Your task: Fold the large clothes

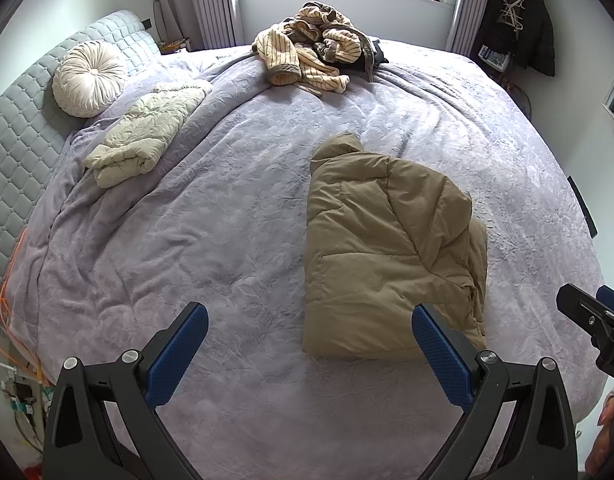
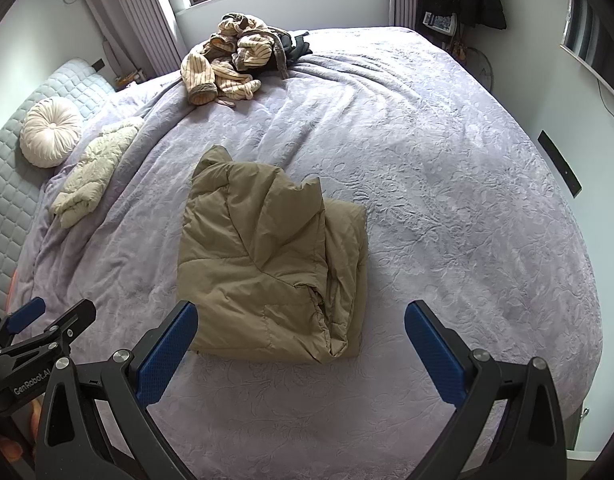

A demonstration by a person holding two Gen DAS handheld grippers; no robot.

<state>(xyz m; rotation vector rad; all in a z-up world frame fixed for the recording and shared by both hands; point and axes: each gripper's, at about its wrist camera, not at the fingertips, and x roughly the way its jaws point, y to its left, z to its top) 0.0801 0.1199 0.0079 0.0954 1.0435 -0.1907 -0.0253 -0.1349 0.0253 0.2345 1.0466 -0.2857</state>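
Note:
A tan puffer jacket (image 1: 391,248) (image 2: 267,252) lies folded into a compact block on the lilac bedspread (image 1: 227,208) (image 2: 447,200). My left gripper (image 1: 309,320) hovers open above the bed, just short of the jacket's near edge; its right finger overlaps the jacket's near corner in the view. My right gripper (image 2: 301,320) is also open, held over the jacket's near edge with nothing between its blue pads. The right gripper (image 1: 595,316) shows at the right edge of the left wrist view, and the left gripper (image 2: 35,328) at the left edge of the right wrist view.
A striped cream and brown garment (image 1: 311,46) (image 2: 231,56) lies crumpled at the far side under the window. A folded pale quilted garment (image 1: 143,136) (image 2: 91,172) and a round cushion (image 1: 89,76) (image 2: 51,132) sit by the padded headboard (image 1: 23,120). Orange cables (image 1: 11,280) hang at the bed's left.

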